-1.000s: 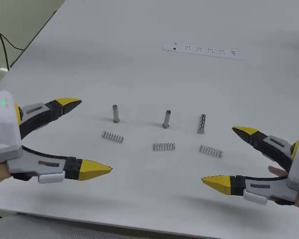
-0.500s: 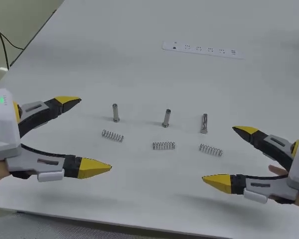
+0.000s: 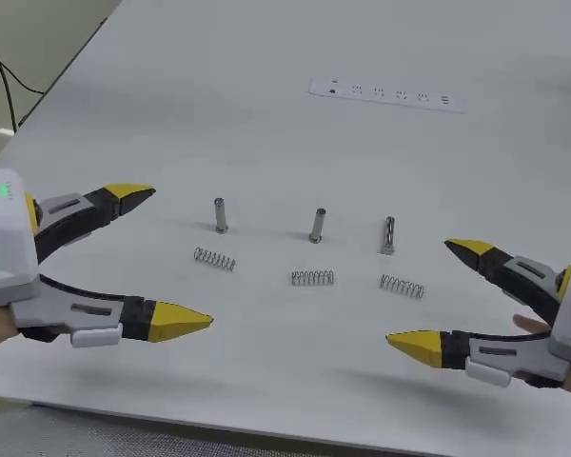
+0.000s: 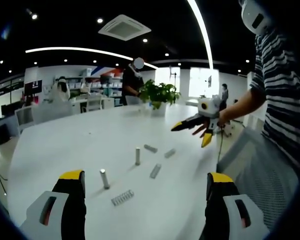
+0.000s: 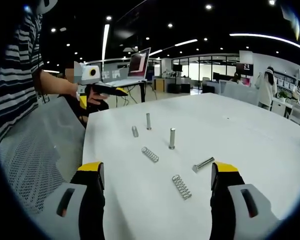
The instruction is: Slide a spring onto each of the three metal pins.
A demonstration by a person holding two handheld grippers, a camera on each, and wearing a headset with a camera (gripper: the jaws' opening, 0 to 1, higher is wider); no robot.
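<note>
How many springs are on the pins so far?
None done: three coiled metal springs lie loose on the white table beside the short metal pins. In hand: nothing; left gripper and right gripper are open, empty. Left: all three, and the rightmost pin lies tipped over.

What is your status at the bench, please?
Left gripper, right gripper open, empty. Left spring, middle spring, right spring loose, none pinned. Right pin on its side; left pin, middle pin upright. Power strip far back, out of the way.
</note>
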